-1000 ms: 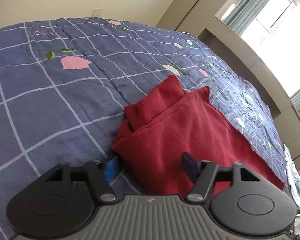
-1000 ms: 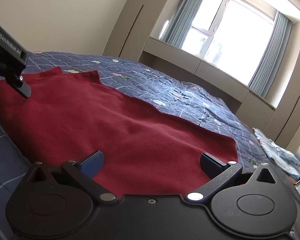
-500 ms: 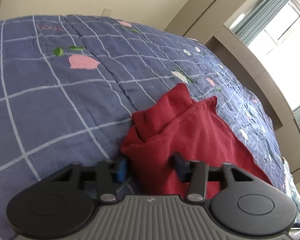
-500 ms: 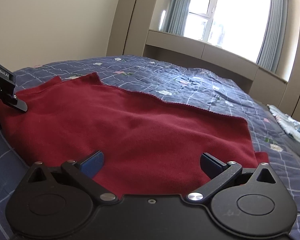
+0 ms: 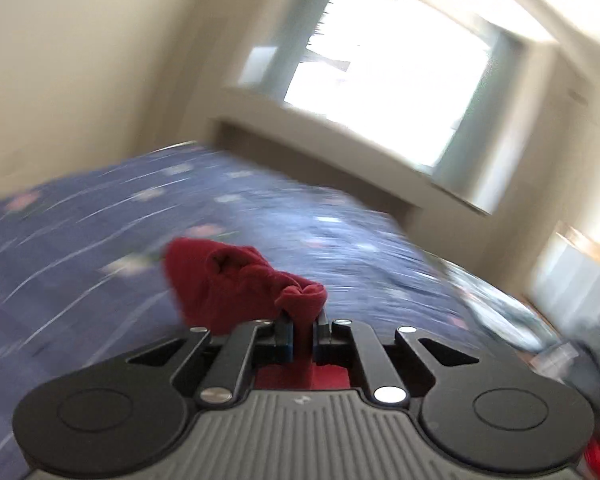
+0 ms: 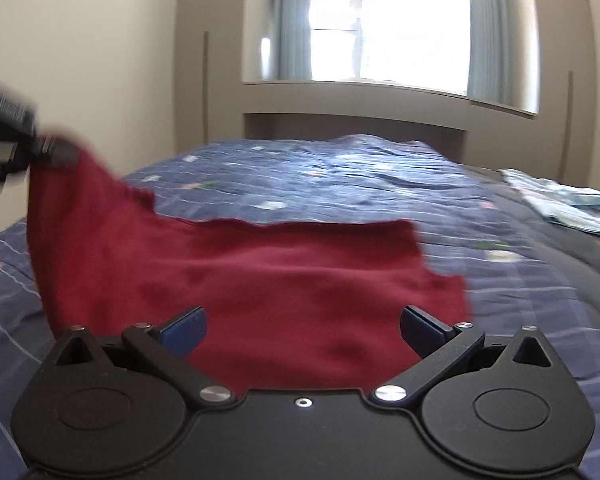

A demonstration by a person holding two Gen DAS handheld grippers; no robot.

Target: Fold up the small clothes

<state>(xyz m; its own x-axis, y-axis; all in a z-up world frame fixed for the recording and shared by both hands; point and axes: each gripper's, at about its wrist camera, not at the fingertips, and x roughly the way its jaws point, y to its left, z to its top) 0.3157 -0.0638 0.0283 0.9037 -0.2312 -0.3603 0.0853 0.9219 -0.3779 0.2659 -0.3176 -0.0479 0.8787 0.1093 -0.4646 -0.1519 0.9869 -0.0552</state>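
Observation:
A dark red garment [image 6: 260,272] lies on the blue checked bedspread [image 6: 340,176]. My left gripper [image 5: 302,330] is shut on a bunched corner of the red garment [image 5: 228,280] and holds it lifted above the bed. In the right wrist view the left gripper [image 6: 40,148] shows at the far left, with the cloth hanging from it. My right gripper [image 6: 300,326] is open, its blue pads [image 6: 184,328] wide apart just above the garment's near edge. The left wrist view is blurred by motion.
A window [image 6: 388,20] with curtains and a beige ledge [image 6: 380,96] stand behind the bed. A light patterned cloth [image 6: 560,208] lies at the bed's right side. A wall [image 6: 80,60] rises on the left.
My left gripper has shut on the garment's left corner and lifted it up off the bed, swinging round towards the window. My right gripper has stayed open over the near edge.

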